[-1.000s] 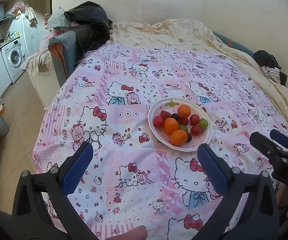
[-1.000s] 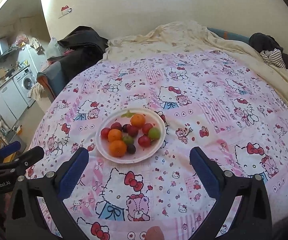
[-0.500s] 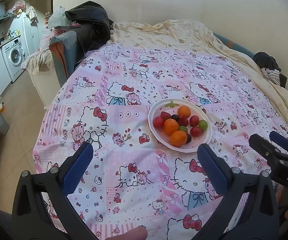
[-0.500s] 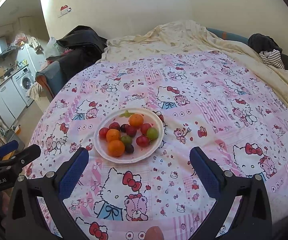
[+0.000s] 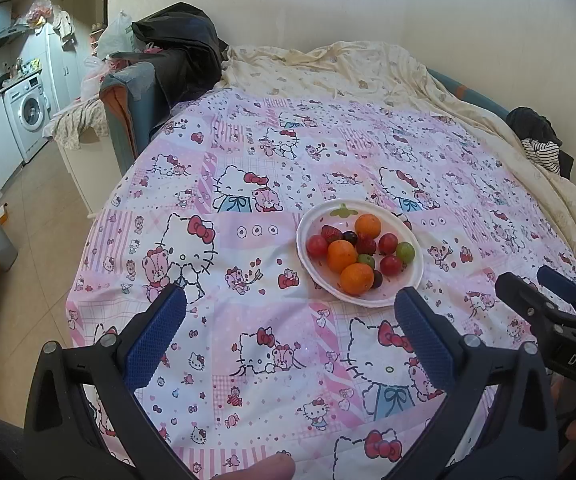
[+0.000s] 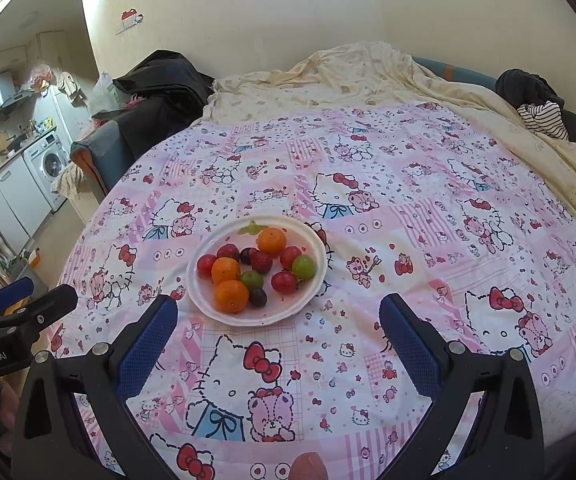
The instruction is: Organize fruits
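Observation:
A white plate [image 5: 410, 290] [image 6: 308, 298] sits on a pink Hello Kitty bedsheet and holds mixed fruit: three oranges [image 5: 357, 278] [image 6: 231, 296], red fruits [image 5: 317, 245] [image 6: 284, 282], green grapes [image 5: 405, 251] [image 6: 303, 266], strawberries [image 6: 261, 261] and dark grapes [image 6: 257, 296]. My left gripper [image 5: 288, 324] is open and empty, hovering short of the plate and to its left. My right gripper [image 6: 278, 330] is open and empty, just short of the plate's near rim. Each gripper shows at the edge of the other's view.
A cream blanket [image 5: 348, 68] [image 6: 368, 76] is bunched at the bed's far end. Dark clothes [image 5: 176, 52] [image 6: 160, 92] are piled on a chair at the far left; striped clothing [image 6: 542, 118] lies at the far right. The floor and a washing machine [image 5: 28, 110] are to the left.
Both grippers have eased slightly forward toward the plate. The fruit and plate have not moved.

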